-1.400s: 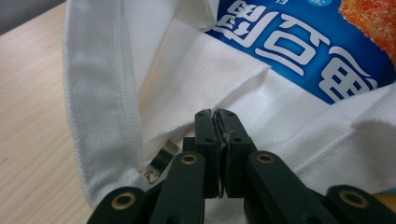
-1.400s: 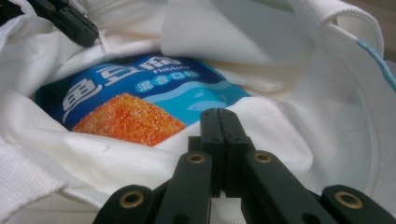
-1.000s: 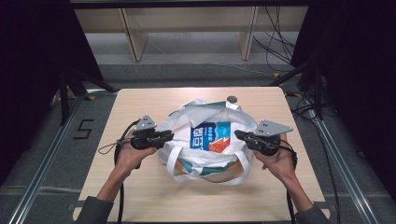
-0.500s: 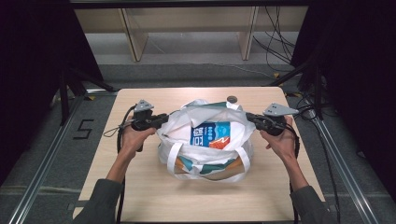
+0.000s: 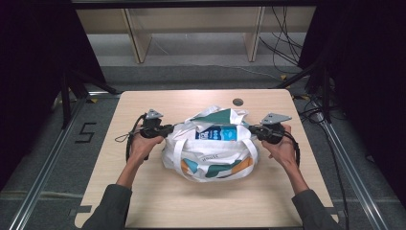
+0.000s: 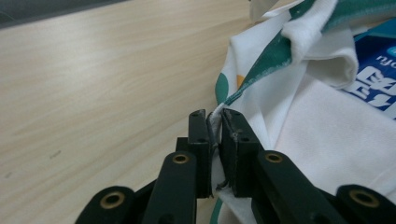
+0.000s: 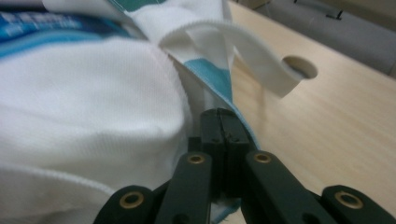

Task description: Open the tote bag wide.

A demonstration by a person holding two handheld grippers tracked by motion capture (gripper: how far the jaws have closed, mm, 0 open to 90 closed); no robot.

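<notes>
Both grippers pinch opposite edges of a cloth bag.

The left gripper (image 6: 215, 122) clamps the white-and-teal bag (image 5: 210, 153) at its hem; the right gripper (image 7: 224, 122) is pressed together on the bag's far rim. Between them sits a blue packet (image 5: 216, 133), apparently inside the bag. Beyond the right gripper, a round hole (image 7: 300, 67) pierces the tabletop (image 5: 143, 191).

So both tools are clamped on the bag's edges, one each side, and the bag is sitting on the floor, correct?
Not the floor. In the high view the bag sits on the wooden table. The rest holds: the left tool and right tool are each shut on the bag's fabric edge, one on each side.
</notes>
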